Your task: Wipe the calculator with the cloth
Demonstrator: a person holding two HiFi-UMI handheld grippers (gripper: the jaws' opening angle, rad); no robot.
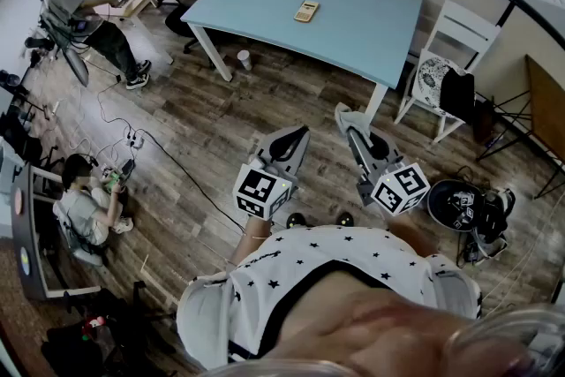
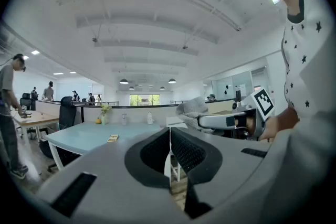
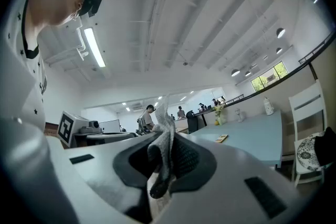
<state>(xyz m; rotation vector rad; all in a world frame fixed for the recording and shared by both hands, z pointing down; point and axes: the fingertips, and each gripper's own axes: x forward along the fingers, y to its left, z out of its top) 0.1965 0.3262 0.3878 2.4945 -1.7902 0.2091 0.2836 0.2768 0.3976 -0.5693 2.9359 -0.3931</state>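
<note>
A small yellowish calculator (image 1: pixel 306 11) lies on the light blue table (image 1: pixel 371 31), far ahead of both grippers. The grippers are held over the wooden floor, close to the person's body. My right gripper (image 1: pixel 342 112) is shut on a grey cloth (image 3: pixel 165 139), which sticks up between its jaws. My left gripper (image 1: pixel 302 131) is shut with nothing in it. The left gripper view shows the calculator (image 2: pixel 112 138) on the table, with the cloth (image 2: pixel 191 108) at the right gripper's tip. From the right gripper view the calculator (image 3: pixel 221 138) is small and distant.
A white chair (image 1: pixel 446 57) stands at the table's right end, a cup (image 1: pixel 244 59) on the floor by its left leg. Vases and a jug line the table's far edge. One person sits on the floor at the left among cables, another at a desk.
</note>
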